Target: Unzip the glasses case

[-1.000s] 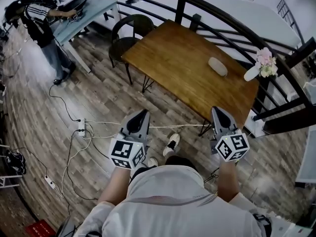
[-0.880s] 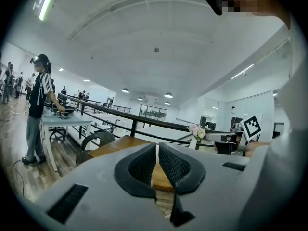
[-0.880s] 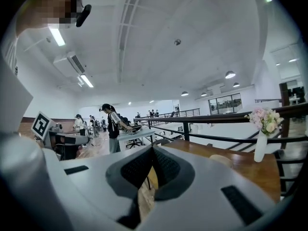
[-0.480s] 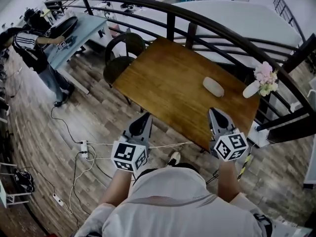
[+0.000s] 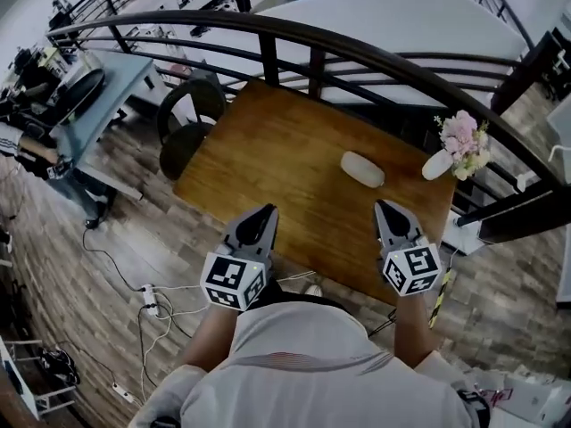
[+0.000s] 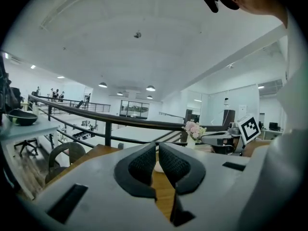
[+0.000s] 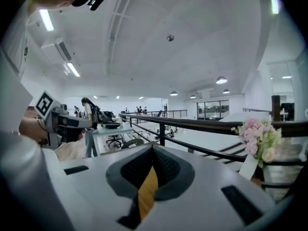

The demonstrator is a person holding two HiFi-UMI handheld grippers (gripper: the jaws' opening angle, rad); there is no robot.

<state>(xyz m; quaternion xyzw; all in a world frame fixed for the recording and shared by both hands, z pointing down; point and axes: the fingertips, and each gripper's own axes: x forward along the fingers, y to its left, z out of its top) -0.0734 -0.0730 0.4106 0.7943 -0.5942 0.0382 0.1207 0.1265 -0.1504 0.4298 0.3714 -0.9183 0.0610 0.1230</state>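
Observation:
A pale oval glasses case [image 5: 362,168] lies closed on the wooden table [image 5: 268,150], toward its right side. Both grippers hang over the table's near edge, well short of the case. My left gripper [image 5: 266,210] is shut and holds nothing; in the left gripper view its pads [image 6: 144,160] meet at the tips, and a pale sliver that may be the case shows behind them. My right gripper [image 5: 385,207] is shut and empty too; in the right gripper view its jaws [image 7: 153,150] are pressed together. The case lies ahead, between the two grippers' lines.
A white vase of pink flowers [image 5: 451,154] stands at the table's right end, close to the case. A dark curved railing [image 5: 357,56] runs behind the table. A round chair [image 5: 183,127] sits at the left end. Cables and a power strip [image 5: 152,297] lie on the floor at my left.
The person has walked up to the table. Both grippers, still shut, have gone from above the floor to above the table's near edge, and the case is nearer.

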